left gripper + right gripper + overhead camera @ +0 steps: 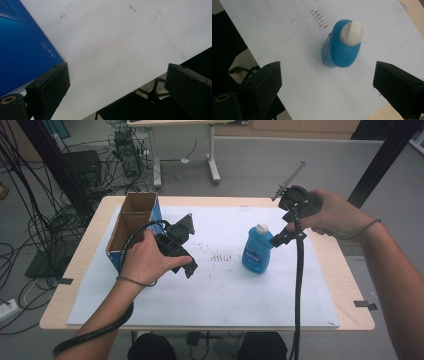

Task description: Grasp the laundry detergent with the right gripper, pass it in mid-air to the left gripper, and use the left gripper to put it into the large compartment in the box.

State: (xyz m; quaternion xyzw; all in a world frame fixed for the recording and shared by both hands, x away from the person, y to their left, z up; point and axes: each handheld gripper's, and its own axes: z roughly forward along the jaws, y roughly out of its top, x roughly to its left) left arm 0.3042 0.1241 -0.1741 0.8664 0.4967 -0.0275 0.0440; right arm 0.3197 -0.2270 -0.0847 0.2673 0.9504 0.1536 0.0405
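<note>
Right gripper (328,82) hovered over the upright blue bottle (342,47) mid-table (345,270), jaws wide apart, not touching. Left gripper (117,85) also spread, empty, just beside the open cardboard box (131,222).

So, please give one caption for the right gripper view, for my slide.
Open right tool poised above an upright blue bottle with white cap on white sheet.

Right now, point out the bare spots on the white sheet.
Free: the strip between the blue bottle and the table's near edge, and behind the bottle. Crowded: the left gripper sits tight against the cardboard box.
</note>
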